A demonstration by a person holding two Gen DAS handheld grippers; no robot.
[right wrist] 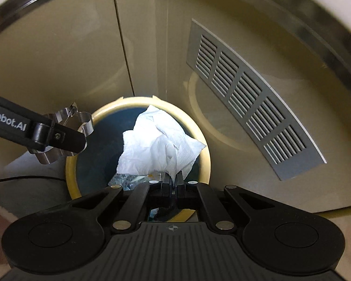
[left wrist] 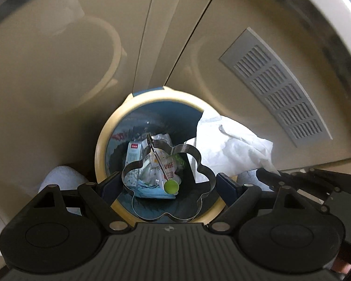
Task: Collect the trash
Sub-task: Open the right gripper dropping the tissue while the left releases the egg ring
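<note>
Right gripper [right wrist: 173,182] jaws clamped on tissue [right wrist: 161,142], left gripper [left wrist: 167,180] jaws on flower-shaped metal ring [left wrist: 167,180] — both held over bin [left wrist: 100,154]; release advised only once centred inside rim.

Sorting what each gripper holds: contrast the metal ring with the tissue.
The ring is rigid, shiny metal in a flower outline with an open centre; the tissue is soft, white and crumpled. The left gripper spans the ring; the right gripper pinches the tissue. Both hang over the bin.

A home kitchen, likely — beige cabinet doors [right wrist: 58,53], a slatted vent grille [right wrist: 252,98], a yellow-rimmed waste bin [left wrist: 100,154] below.
</note>
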